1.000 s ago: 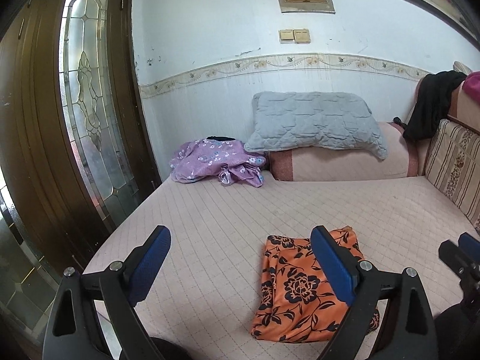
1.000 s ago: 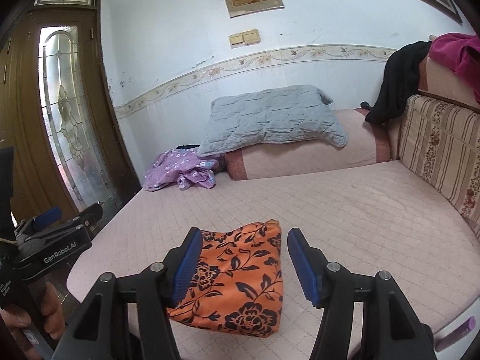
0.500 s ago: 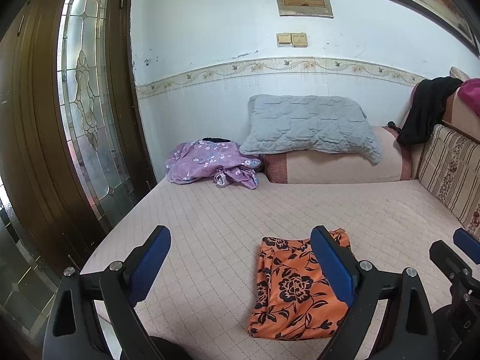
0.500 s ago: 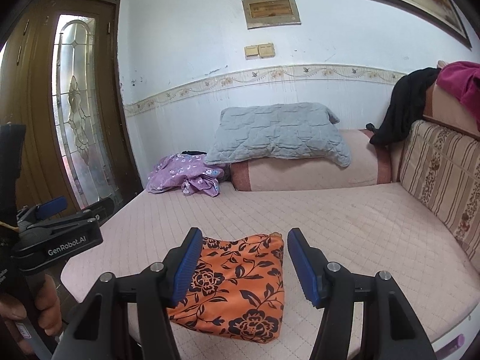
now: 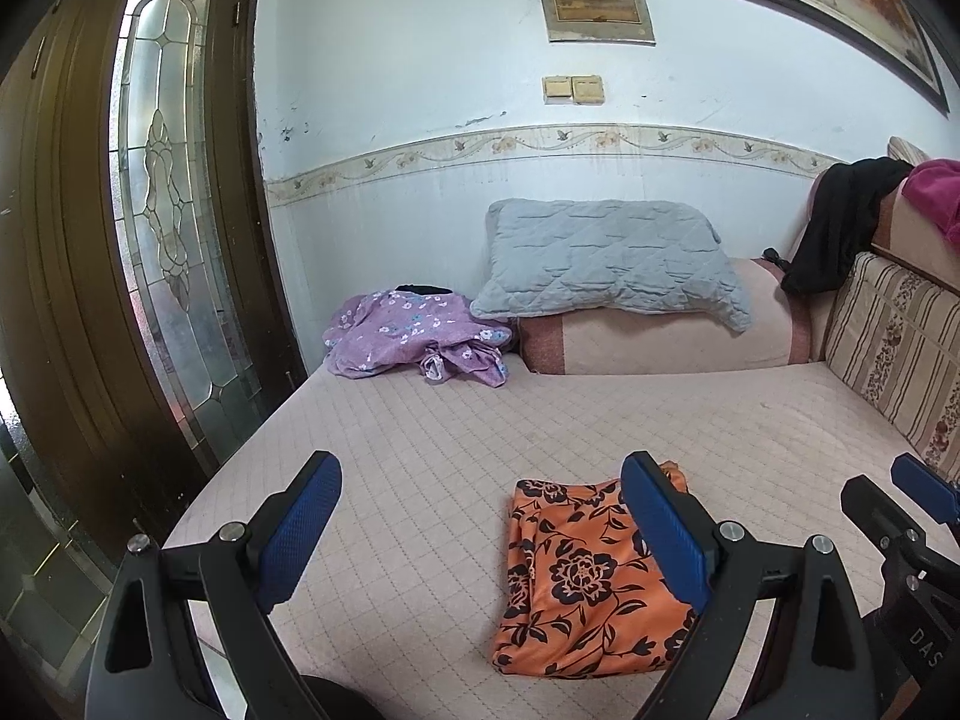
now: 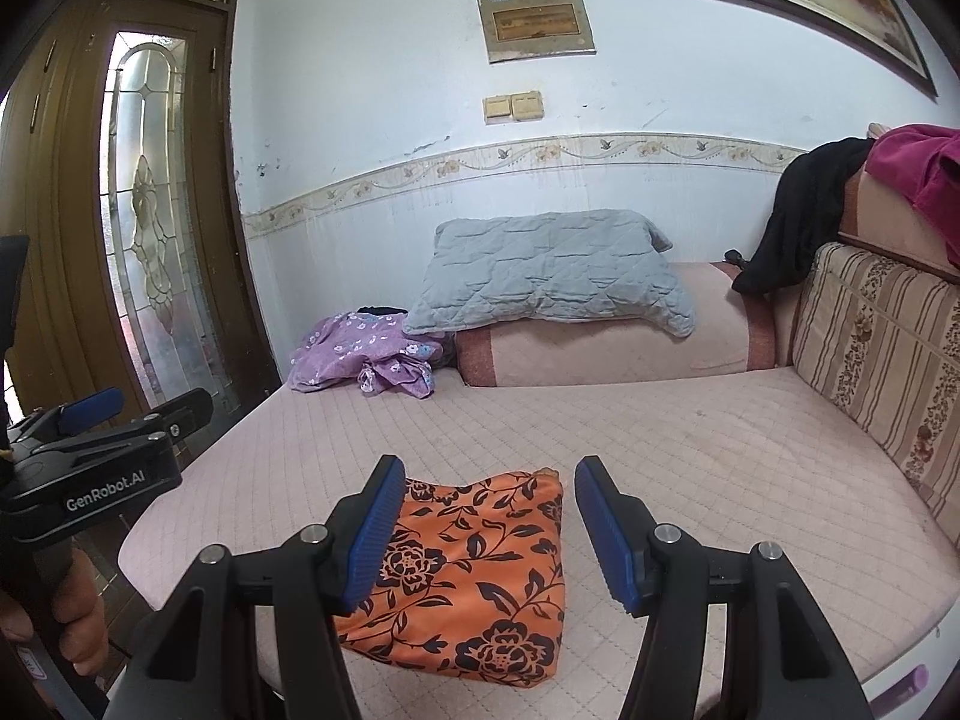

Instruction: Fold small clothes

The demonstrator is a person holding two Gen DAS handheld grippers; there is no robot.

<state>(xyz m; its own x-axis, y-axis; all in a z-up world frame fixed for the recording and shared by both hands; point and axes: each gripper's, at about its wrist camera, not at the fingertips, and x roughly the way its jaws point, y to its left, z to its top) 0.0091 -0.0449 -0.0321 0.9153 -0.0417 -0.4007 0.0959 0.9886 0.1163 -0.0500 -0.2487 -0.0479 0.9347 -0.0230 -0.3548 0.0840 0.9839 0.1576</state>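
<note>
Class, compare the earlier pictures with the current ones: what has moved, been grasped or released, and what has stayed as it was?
Both cameras tipped up slightly, so more wall and picture frame shows. Nothing was grasped or released. The folded orange floral cloth lies in the same place on the bed. The left gripper and right gripper stay open and empty above it. The purple garment and grey pillow are unmoved.

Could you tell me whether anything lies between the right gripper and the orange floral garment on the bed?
Nothing visible does. The right gripper is open and empty, with the orange floral garment lying flat on the mattress just ahead of it. The purple clothes and grey pillow lie far back by the wall.
</note>
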